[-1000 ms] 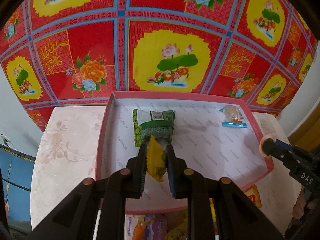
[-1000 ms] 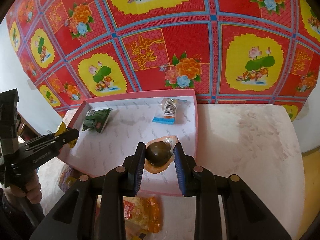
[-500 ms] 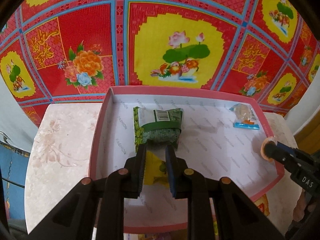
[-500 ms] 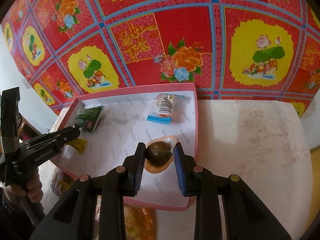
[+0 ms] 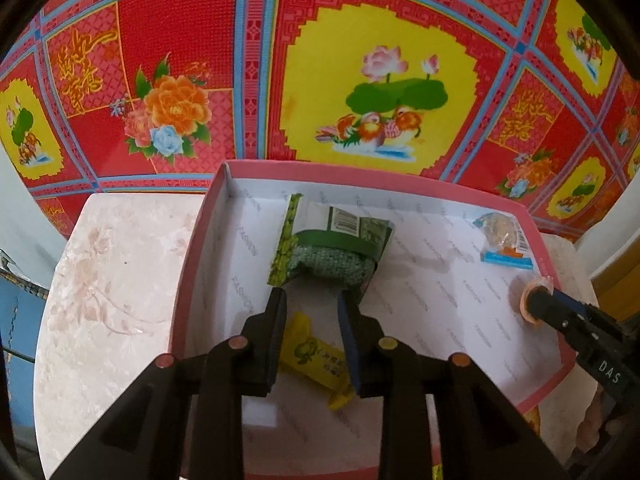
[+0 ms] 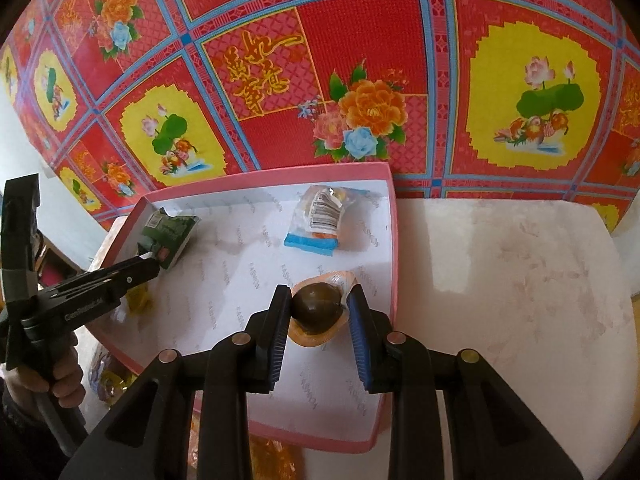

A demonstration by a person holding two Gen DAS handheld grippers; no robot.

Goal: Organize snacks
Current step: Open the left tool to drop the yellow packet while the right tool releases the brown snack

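Observation:
A shallow pink box (image 5: 208,240) (image 6: 394,240) sits on a marble table. Inside it my left gripper (image 5: 311,296) is low near the front left corner, and its jaws are opening. A yellow snack packet (image 5: 316,356) lies flat on the box floor between them, no longer squeezed. Just beyond lies a green packet (image 5: 332,252) (image 6: 168,236). My right gripper (image 6: 319,292) is shut on a brown egg in an orange-edged pouch (image 6: 318,310), low by the box's right wall. A clear packet with a blue strip (image 5: 502,244) (image 6: 320,220) lies at the back right.
The pale marble tabletop (image 6: 500,280) (image 5: 112,280) extends on both sides of the box. A red floral cloth (image 5: 360,80) hangs right behind it. More packets (image 6: 272,456) lie on the table before the box's near edge. A hand (image 6: 60,380) grips the left tool's handle.
Both grippers came down into the box. The left jaws parted and the yellow packet dropped from upright between the pads to flat on the floor. The right still grips the egg pouch.

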